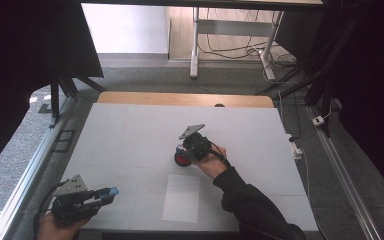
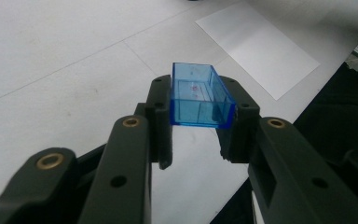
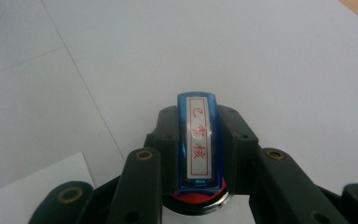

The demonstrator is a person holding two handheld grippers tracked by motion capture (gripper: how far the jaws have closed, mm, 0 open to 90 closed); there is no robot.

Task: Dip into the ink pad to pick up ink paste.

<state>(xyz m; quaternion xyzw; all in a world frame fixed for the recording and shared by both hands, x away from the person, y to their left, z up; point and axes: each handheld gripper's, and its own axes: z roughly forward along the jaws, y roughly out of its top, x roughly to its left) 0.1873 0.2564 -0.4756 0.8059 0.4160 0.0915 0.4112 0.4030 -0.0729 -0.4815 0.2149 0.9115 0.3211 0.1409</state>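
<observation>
My left gripper (image 1: 109,192) hovers at the table's near left corner, shut on a clear blue rectangular cap (image 1: 113,190). In the left gripper view the cap (image 2: 200,95) sits crosswise between the jaws, its open side up. Near the middle of the table my right gripper (image 1: 186,151) is shut on a blue stamp (image 3: 198,144) that has a white label with red characters. The stamp's lower end rests on a round black-rimmed red ink pad (image 3: 195,201), seen from above as a red disc (image 1: 182,159) under the jaws.
A white sheet of paper (image 1: 181,198) lies flat on the white table cover (image 1: 130,130), just in front of the ink pad. The table's wooden far edge (image 1: 180,98) shows beyond the cover. Desk legs and cables stand on the floor behind.
</observation>
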